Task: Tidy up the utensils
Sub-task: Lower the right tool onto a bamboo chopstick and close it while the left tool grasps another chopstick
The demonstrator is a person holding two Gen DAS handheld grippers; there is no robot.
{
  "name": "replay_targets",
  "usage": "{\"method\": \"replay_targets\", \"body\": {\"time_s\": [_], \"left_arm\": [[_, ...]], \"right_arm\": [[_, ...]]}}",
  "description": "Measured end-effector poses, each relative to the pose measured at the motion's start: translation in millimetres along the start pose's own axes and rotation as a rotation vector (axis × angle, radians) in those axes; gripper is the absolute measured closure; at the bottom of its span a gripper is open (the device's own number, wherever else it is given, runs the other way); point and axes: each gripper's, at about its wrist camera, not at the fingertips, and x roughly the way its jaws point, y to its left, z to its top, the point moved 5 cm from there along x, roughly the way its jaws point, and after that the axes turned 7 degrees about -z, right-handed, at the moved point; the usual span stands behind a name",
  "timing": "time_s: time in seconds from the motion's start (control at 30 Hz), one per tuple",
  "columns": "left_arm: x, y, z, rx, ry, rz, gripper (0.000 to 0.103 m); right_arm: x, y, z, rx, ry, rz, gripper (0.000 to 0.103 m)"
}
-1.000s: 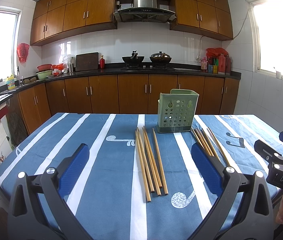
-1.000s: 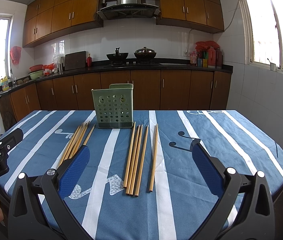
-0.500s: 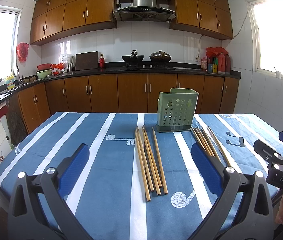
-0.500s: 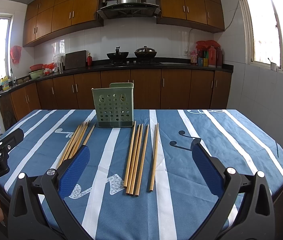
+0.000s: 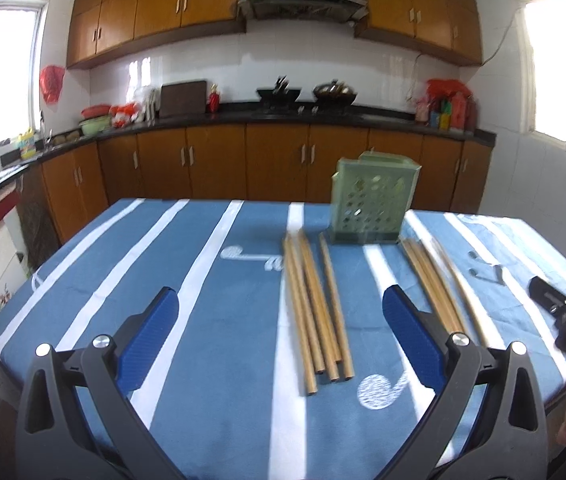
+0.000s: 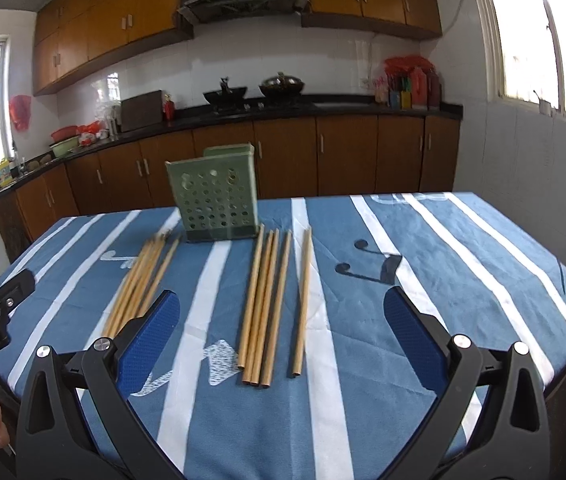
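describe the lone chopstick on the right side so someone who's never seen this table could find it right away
Start at the green perforated holder standing at the far middle of the blue striped tablecloth. In front of it to the right lies a tight bundle of chopsticks. The lone chopstick lies just right of that bundle, on a white stripe, apart from the rest with a clear gap.

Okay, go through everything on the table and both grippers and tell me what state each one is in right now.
Left gripper: open, holding nothing, above the table.
Right gripper: open, holding nothing.
Green holder: upright; no utensils seen sticking out.
Left chopstick group: lying flat on the cloth, loose, in front of the left gripper.
Right chopstick group: lying flat, one stick slightly apart.
Tablecloth: spread over the table.
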Motion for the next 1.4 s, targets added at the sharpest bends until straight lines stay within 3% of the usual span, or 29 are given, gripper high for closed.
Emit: {"method": "replay_targets", "body": {"time_s": [0.07,0.13,0.27,0.43,0.57,0.7,0.83,0.97,1.1,1.4], "left_arm": [[8.5,8.3,-2.0,-0.013,0.037,0.022,0.004],[16.9,17.6,-3.2,-0.025,0.07,0.042,0.004],[31.8,33.4,-2.9,-0.039,0.12,0.079,0.004],[51.8,51.7,-8.4,-0.107,0.187,0.054,0.004],[64.9,57.7,-11.7,-0.143,0.221,0.015,0.005],[81.1,54.8,-14.2,-0.143,0.262,-0.015,0.019],[97.4,45.1,-16.6,-0.131,0.307,-0.061,0.036],[116.0,32.8,-19.3,-0.117,0.359,-0.102,0.051],[131.4,19.2,-24.2,-0.084,0.416,-0.131,0.072],[139.6,7.8,-36.2,-0.044,0.463,-0.139,0.084]], "right_arm": [[17.6,-9.2,-1.5,0.013,0.059,-0.036,0.01],[41.9,-15.7,-2.6,0.024,0.113,-0.053,0.024],[73.4,-22.1,-0.3,0.034,0.214,-0.063,0.033],[114.5,-9.6,-8.9,-0.013,0.333,-0.052,0.057],[139.0,1.2,-19.1,-0.036,0.403,-0.024,0.066],[153.7,0.8,-33.3,-0.039,0.466,-0.038,0.079],[155.8,-6.1,-31.8,-0.019,0.45,-0.051,0.094],[153.2,-12.8,-31.0,0.007,0.447,-0.051,0.095],[148.9,-11.9,-31.1,-0.007,0.438,-0.054,0.095],[159.9,-11.7,-28.9,-0.004,0.436,-0.048,0.095]]}}
